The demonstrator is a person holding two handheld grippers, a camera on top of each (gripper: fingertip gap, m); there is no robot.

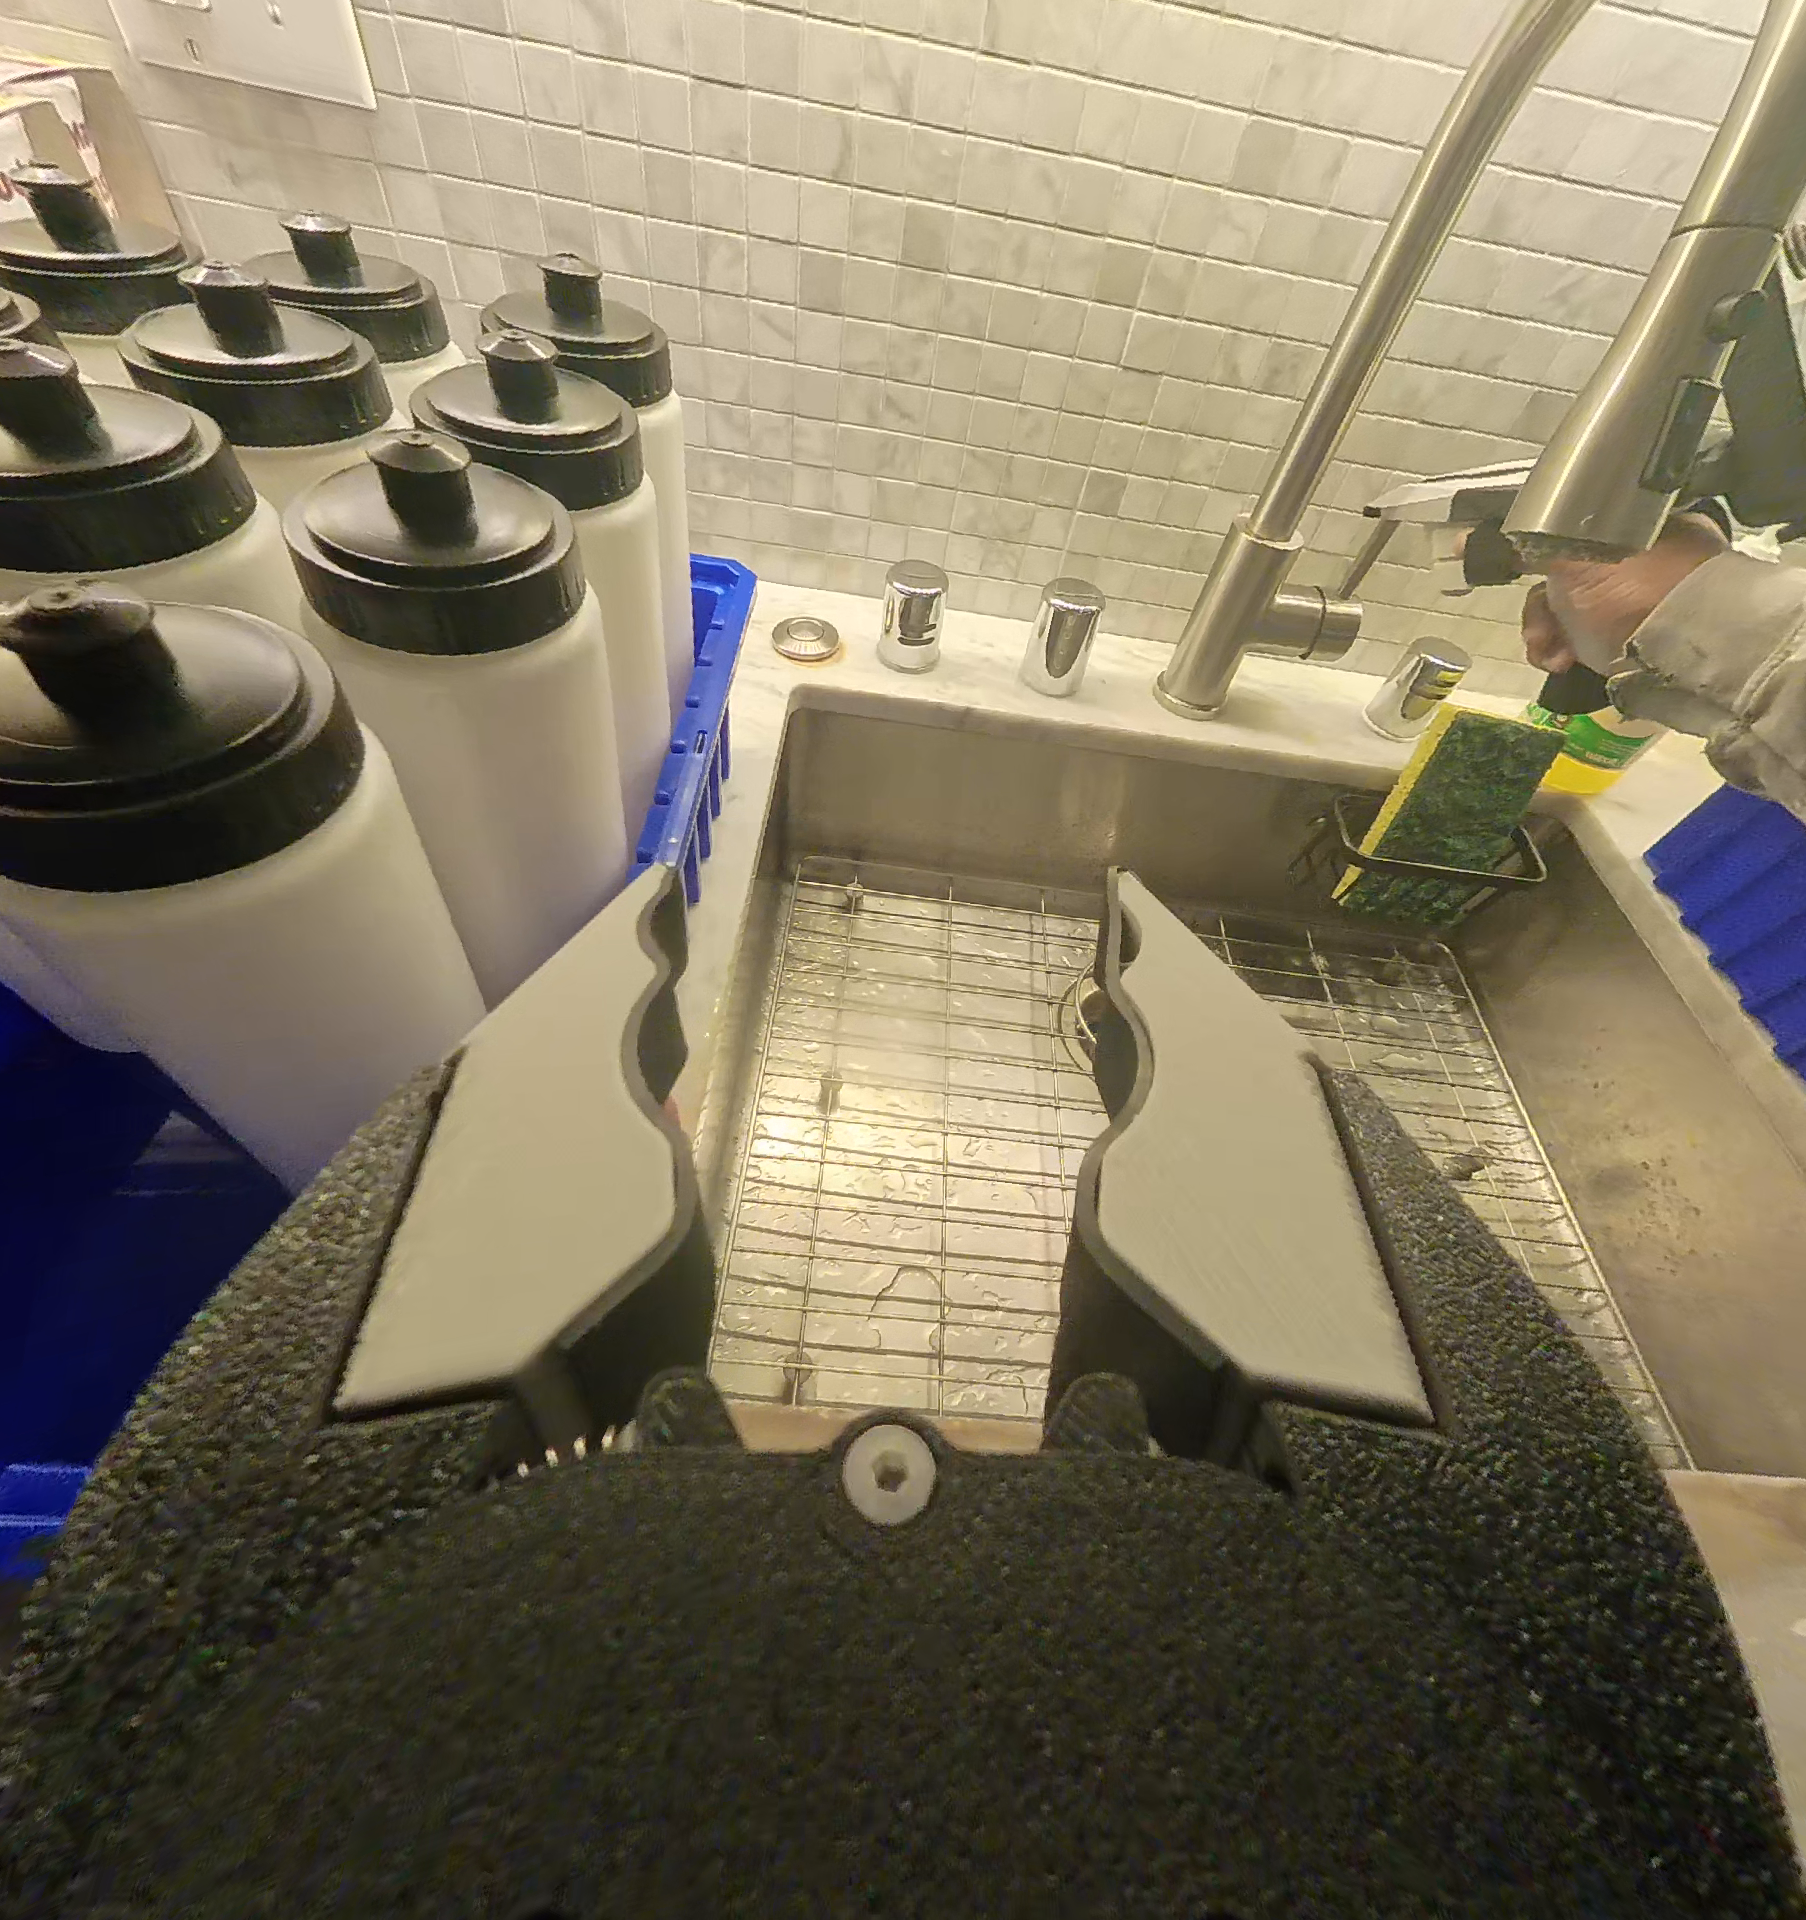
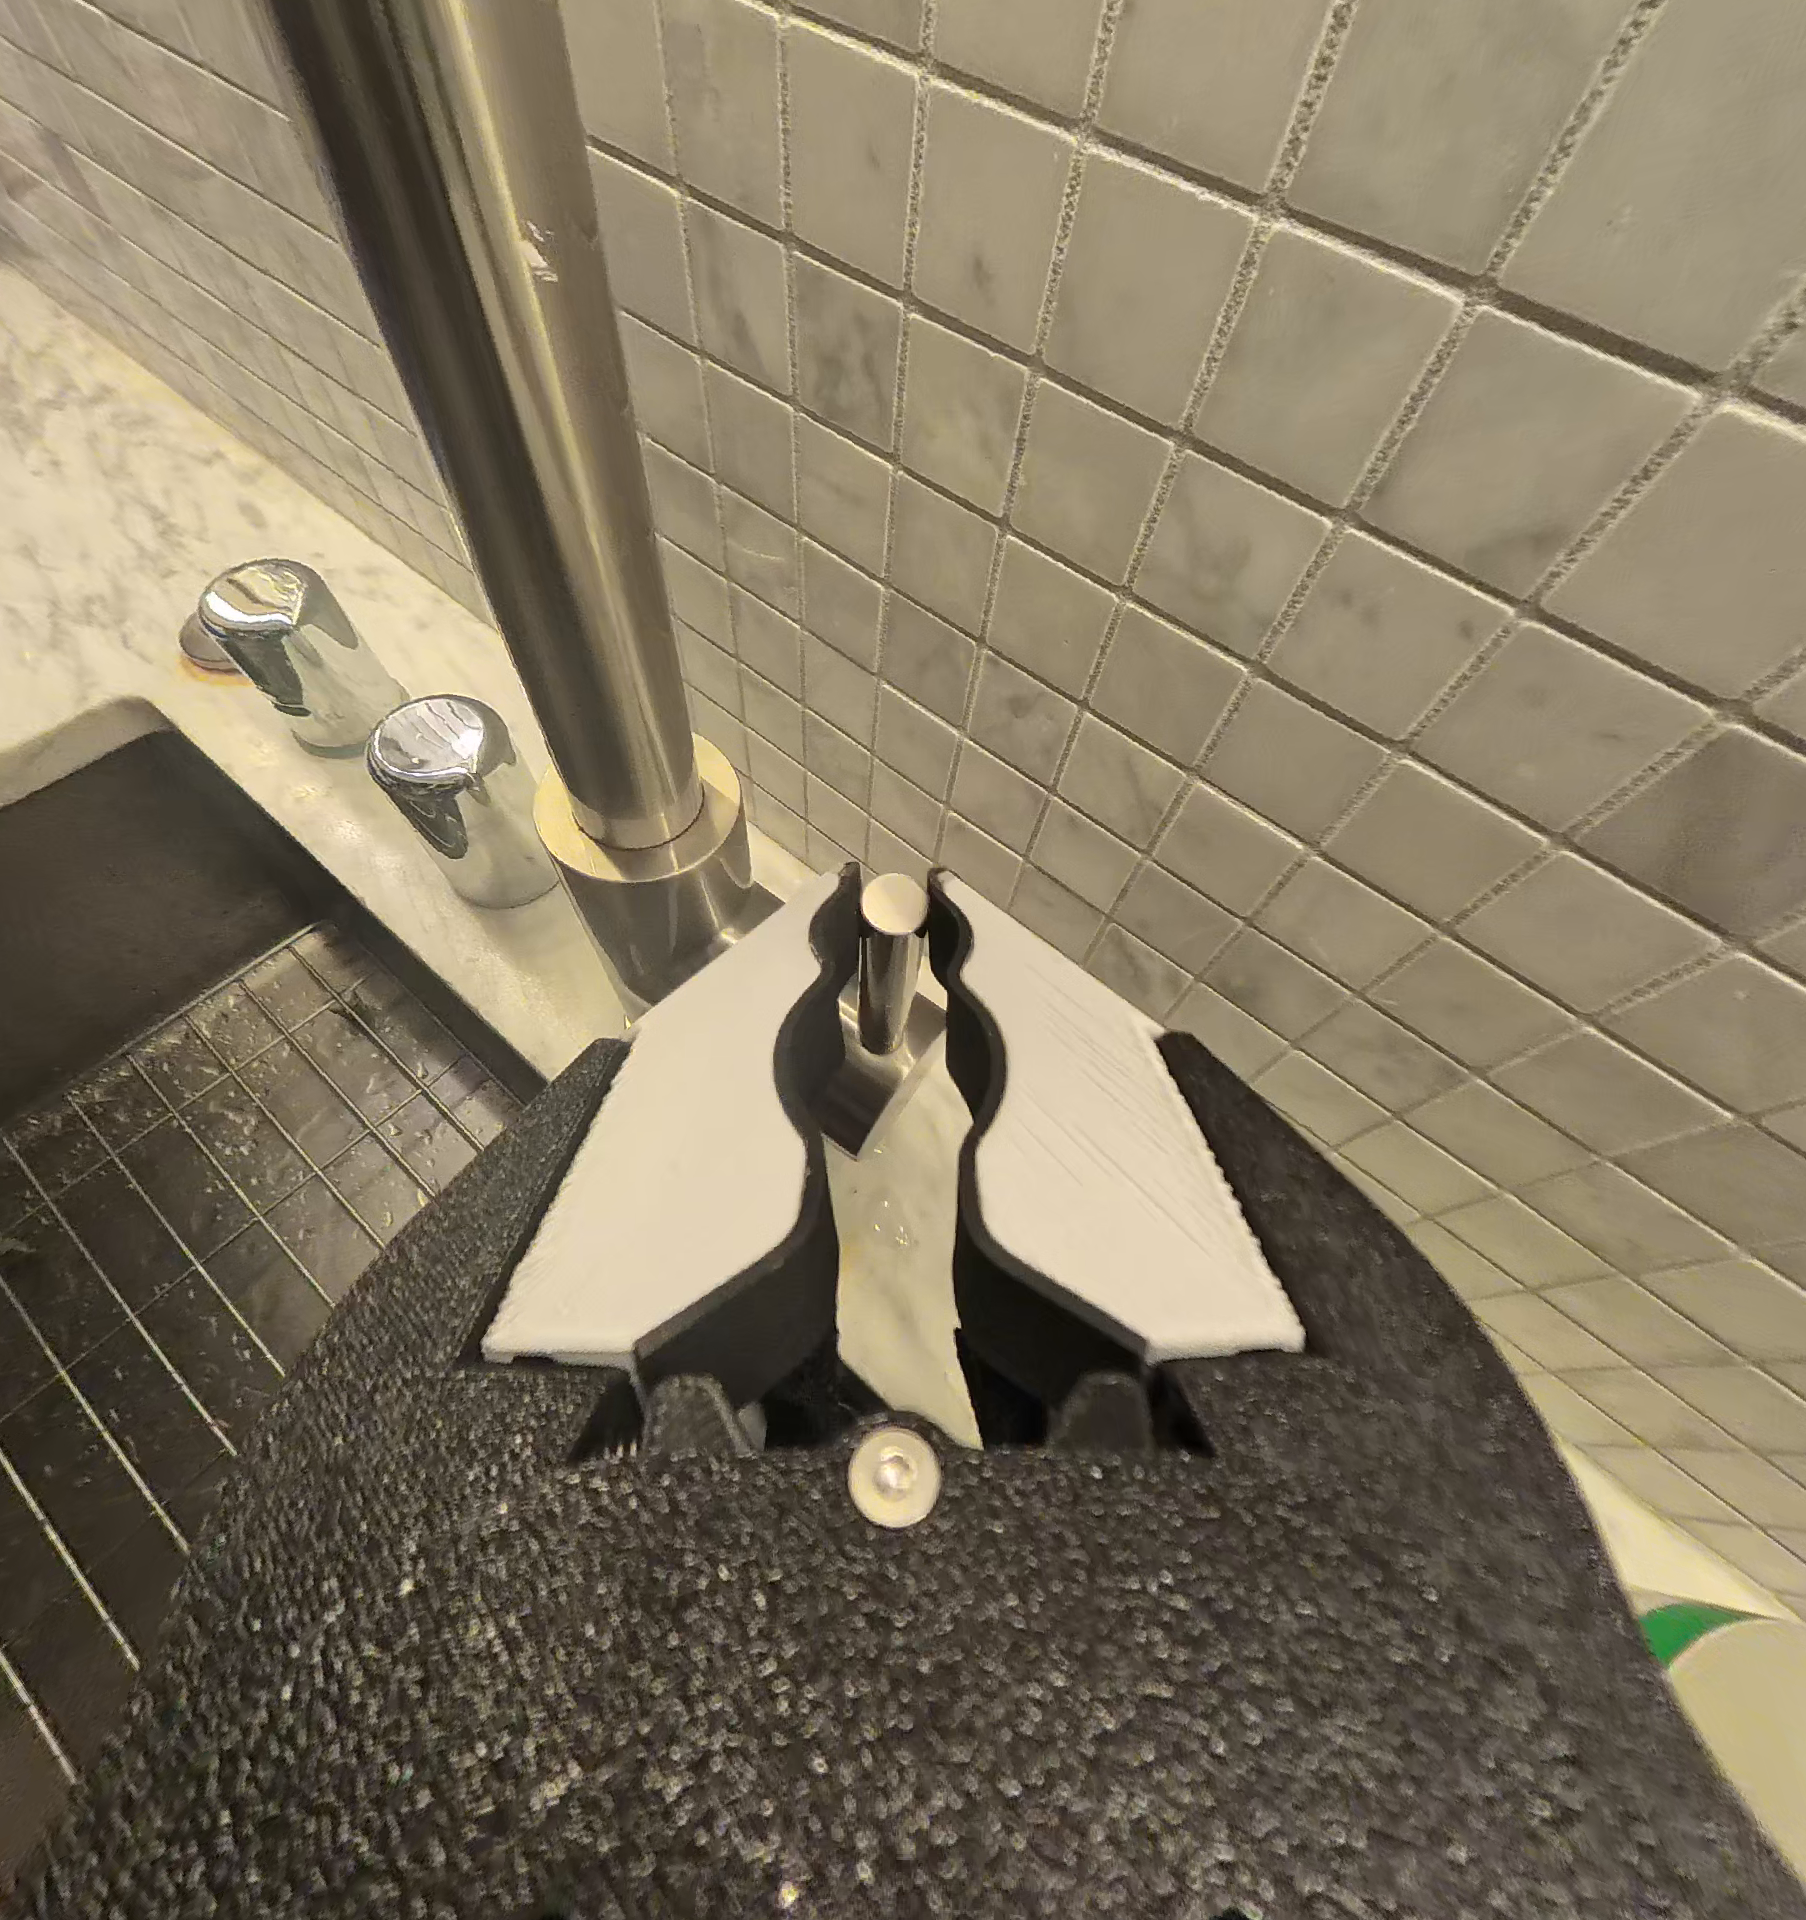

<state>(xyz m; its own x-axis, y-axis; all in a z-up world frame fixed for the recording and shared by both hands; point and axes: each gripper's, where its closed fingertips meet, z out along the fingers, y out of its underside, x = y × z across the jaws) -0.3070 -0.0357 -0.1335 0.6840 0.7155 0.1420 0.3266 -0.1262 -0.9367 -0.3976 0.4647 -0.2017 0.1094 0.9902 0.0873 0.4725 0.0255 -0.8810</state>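
left wrist view: the left gripper (image 1: 894, 925) hangs over a steel sink (image 1: 1657, 1226), its fingers spread wide with nothing between them. below and ahead of the fingertips a wet wire grid (image 1: 899, 1174) covers the sink floor, and the space between the sink walls is open. just left of the left finger, the sink's edge meets a blue bin (image 1: 707, 717) packed with upright white bottles (image 1: 463, 748) with black caps. ahead and to the right, a yellow-and-green sponge (image 1: 1450, 810) stands tilted in a black wire caddy (image 1: 1501, 868) on the back wall. the faucet (image 1: 1325, 436) rises beyond, the right gripper (image 1: 1418, 509) at its lever.

right wrist view: the right gripper (image 2: 888, 888) has its fingers drawn in close on either side of the faucet's thin polished lever (image 2: 886, 971); whether they touch it cannot be told. the faucet column (image 2: 525, 436) stands just left, two chrome caps (image 2: 442, 800) farther left on the marble counter (image 2: 68, 540). a tiled wall (image 2: 1294, 520) lies near ahead.
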